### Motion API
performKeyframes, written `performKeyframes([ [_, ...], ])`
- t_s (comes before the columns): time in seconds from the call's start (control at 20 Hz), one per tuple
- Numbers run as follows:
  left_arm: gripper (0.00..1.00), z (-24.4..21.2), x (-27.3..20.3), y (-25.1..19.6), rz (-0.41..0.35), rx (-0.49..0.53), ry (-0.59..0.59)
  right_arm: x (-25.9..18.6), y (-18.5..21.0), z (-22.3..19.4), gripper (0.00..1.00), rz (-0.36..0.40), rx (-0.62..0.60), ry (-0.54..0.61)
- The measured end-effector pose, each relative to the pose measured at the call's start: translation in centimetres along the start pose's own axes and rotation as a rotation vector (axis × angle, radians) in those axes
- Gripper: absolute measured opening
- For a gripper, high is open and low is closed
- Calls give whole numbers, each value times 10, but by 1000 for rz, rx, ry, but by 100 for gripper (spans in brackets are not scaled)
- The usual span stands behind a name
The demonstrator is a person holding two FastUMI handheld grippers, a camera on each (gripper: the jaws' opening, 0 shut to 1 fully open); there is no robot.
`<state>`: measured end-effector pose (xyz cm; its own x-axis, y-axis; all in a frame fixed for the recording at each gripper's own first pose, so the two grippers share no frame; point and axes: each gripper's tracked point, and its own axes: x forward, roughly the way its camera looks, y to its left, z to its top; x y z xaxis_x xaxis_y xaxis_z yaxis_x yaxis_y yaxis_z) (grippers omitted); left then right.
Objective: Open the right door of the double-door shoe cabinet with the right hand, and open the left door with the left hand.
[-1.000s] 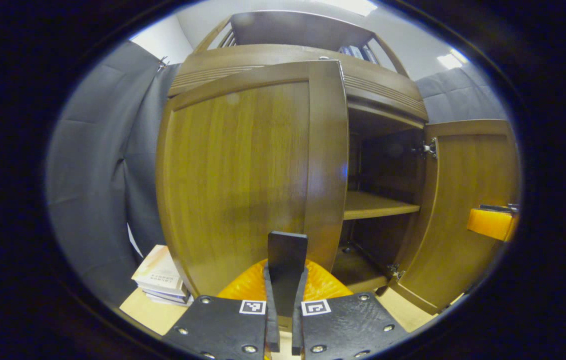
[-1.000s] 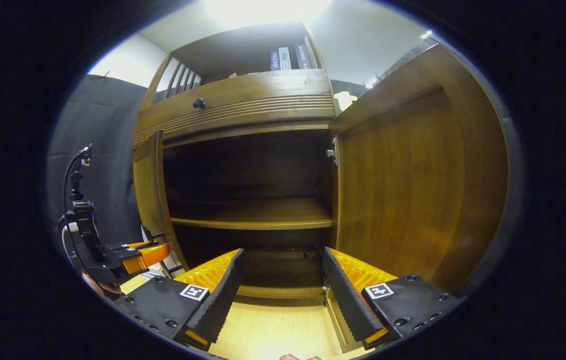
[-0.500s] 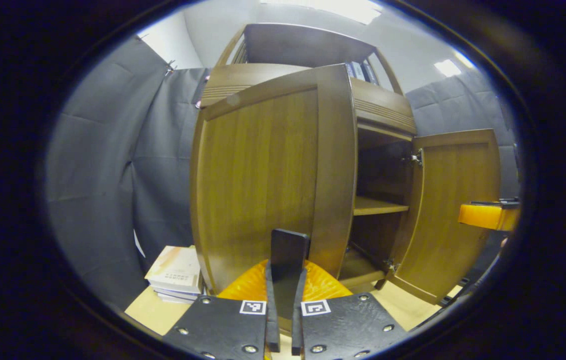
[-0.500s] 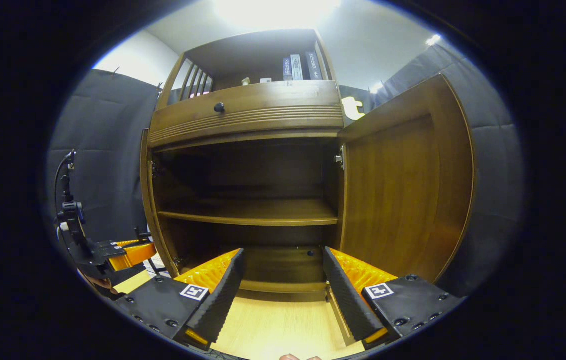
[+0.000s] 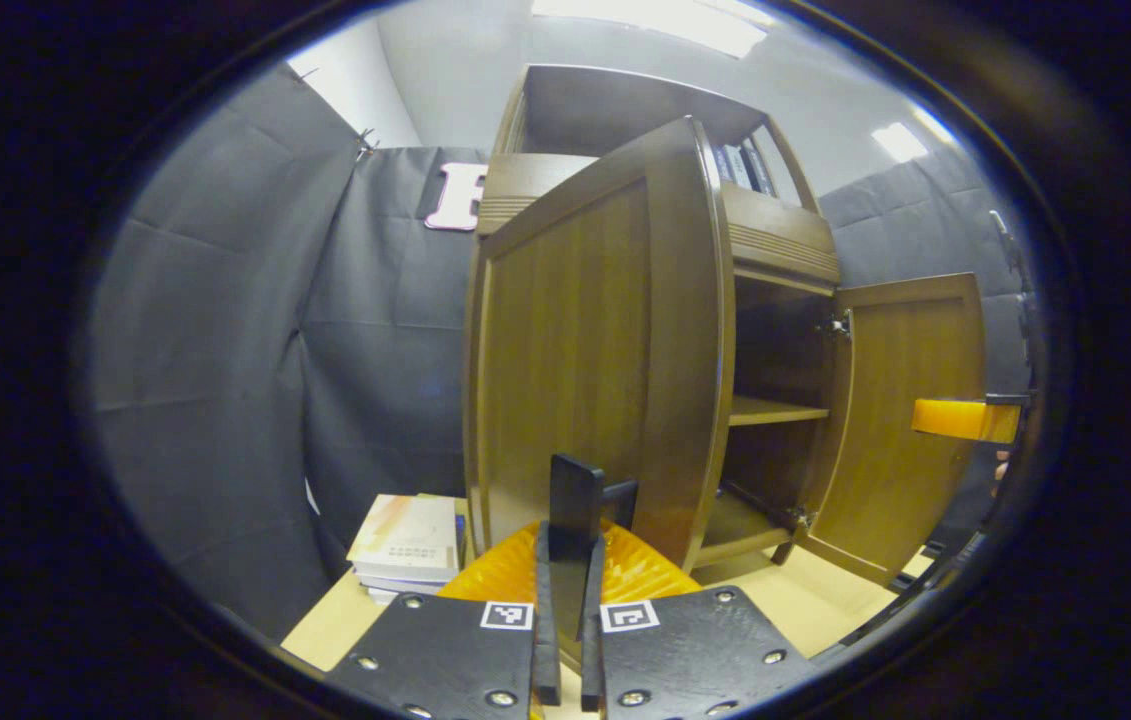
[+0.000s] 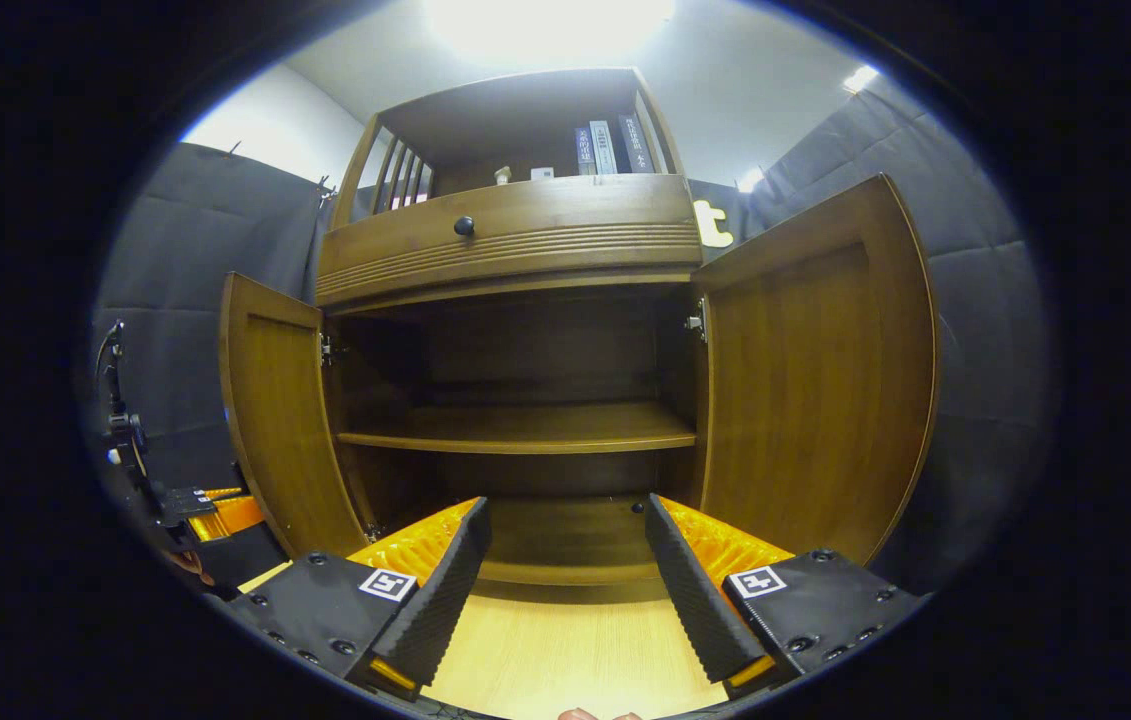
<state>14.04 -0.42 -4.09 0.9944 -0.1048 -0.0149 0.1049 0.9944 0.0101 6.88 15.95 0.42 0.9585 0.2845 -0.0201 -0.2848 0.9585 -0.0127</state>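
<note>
In the left gripper view, the left gripper (image 5: 565, 560) has its jaws nearly closed, perhaps on the handle of the left door (image 5: 590, 350) to swing it outward. In the right gripper view, the right gripper (image 6: 565, 575) has wide, empty jaws facing the shoe cabinet (image 6: 515, 400), and the right door (image 6: 815, 380) stands fully open, so it needs no hold.

Left gripper (image 5: 565, 600) with black screw-studded plates carrying square black-and-white markers, ribbed orange shells behind them, right gripper (image 6: 565, 590) built alike, its fingers (image 6: 435, 590) ridged along their inner faces
</note>
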Motion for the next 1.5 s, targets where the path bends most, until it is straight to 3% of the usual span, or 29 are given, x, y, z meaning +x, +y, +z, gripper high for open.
performKeyframes([
  [0.6,11,8,-20,102,-62,39,-10,-5,-10,4,92,-73,12,15],
  [0.65,10,9,-23,107,-70,33,-14,-6,-12,5,98,-81,6,16],
  [0.85,10,16,-26,132,-67,31,-25,-11,-18,12,100,-101,-20,27],
  [1.0,10,17,-35,138,-65,3,-37,-17,-23,21,92,-118,-28,21],
  [1.1,9,18,-40,140,-58,-16,-40,-21,-26,23,98,-122,-33,26],
  [1.3,10,30,-71,140,-18,-52,-63,-25,-33,23,92,-122,-45,32],
  [1.35,10,33,-84,134,-10,-66,-65,-25,-34,24,98,-123,-39,29],
  [1.5,9,39,-118,109,8,-60,-67,-25,-39,20,98,-113,-29,25],
])
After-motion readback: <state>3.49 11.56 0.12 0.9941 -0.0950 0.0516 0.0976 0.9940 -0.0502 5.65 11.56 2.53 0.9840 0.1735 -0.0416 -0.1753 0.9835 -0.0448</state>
